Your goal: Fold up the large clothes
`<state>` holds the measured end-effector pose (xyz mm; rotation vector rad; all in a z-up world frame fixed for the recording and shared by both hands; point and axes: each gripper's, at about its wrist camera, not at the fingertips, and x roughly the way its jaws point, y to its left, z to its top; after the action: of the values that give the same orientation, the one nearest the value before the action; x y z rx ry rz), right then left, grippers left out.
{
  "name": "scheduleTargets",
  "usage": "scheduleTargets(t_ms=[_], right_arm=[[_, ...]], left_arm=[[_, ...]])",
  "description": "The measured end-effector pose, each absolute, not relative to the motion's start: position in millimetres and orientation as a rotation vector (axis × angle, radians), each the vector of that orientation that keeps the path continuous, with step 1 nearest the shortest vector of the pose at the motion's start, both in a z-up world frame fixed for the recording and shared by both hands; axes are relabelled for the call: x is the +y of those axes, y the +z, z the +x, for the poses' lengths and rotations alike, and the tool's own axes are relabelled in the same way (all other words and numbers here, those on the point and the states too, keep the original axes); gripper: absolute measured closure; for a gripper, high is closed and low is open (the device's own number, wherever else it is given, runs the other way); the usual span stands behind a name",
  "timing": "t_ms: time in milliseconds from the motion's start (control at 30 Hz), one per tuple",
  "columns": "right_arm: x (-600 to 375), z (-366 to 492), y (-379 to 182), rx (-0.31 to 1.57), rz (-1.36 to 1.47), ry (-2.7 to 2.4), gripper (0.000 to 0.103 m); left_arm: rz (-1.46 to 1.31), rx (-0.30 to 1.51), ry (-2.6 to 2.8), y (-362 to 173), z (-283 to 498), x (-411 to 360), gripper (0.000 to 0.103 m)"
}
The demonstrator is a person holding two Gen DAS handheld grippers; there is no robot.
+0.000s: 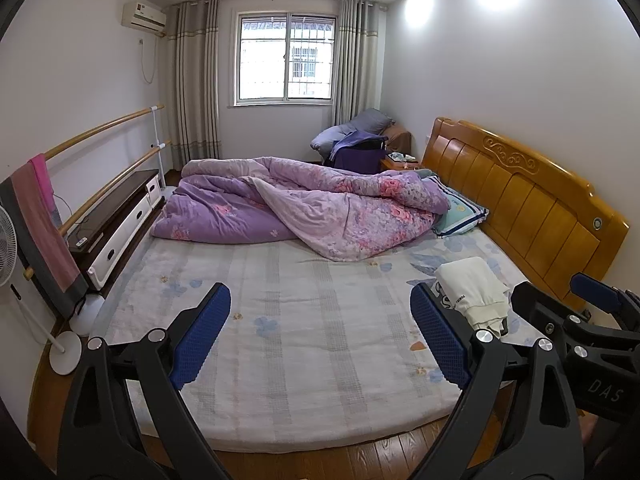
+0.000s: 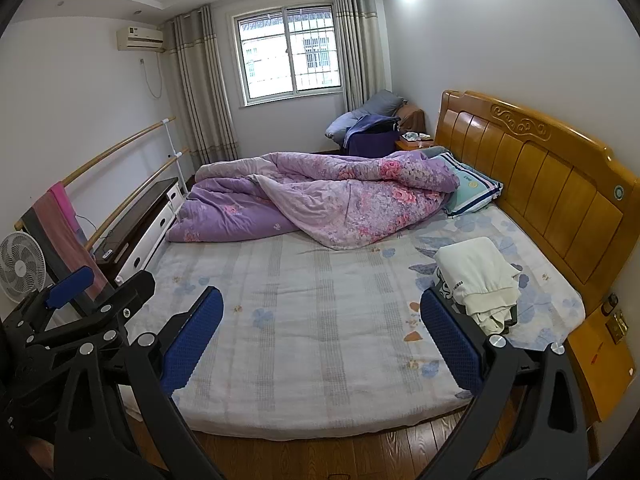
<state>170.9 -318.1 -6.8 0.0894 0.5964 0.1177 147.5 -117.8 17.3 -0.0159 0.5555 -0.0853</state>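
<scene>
At near edge of bed (image 1: 304, 360), left tool (image 1: 320, 332) and right tool (image 2: 320, 336) hovering spread, empty; cream garment (image 2: 476, 280) lying bunched at right, near headboard (image 2: 560, 184). Risk: grabbing several layers, skewing fold.

Bare bed (image 1: 304, 344) foreground, quilt (image 1: 304, 204) blocking beyond

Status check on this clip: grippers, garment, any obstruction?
Left gripper open, empty. Right gripper open, empty. White garment bunched on bed near headboard, untouched. Purple quilt heaped beyond, apart from it.
</scene>
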Motion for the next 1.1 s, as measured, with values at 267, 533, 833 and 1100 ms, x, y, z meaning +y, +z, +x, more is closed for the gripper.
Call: scheduleTargets(t_ms=[267, 533, 833, 1100], right_arm=[[-317, 170, -2, 0.590, 0.078, 0.116, 0.008], [-322, 174, -1, 0.598, 0.082, 0.115, 0.008], [-332, 182, -2, 0.603, 0.084, 0.116, 0.008], [-337, 188, -4, 0.609, 0.086, 0.117, 0.008]], left_arm=[[-0.022, 0.539, -0.085, 24, 147, -118, 0.011], [-0.022, 0.537, -0.090, 25, 154, -124, 0.011], [-0.015, 0.525, -0.086, 23, 163, -133, 0.011], [-0.021, 0.536, -0.090, 19, 171, -139, 0.011]])
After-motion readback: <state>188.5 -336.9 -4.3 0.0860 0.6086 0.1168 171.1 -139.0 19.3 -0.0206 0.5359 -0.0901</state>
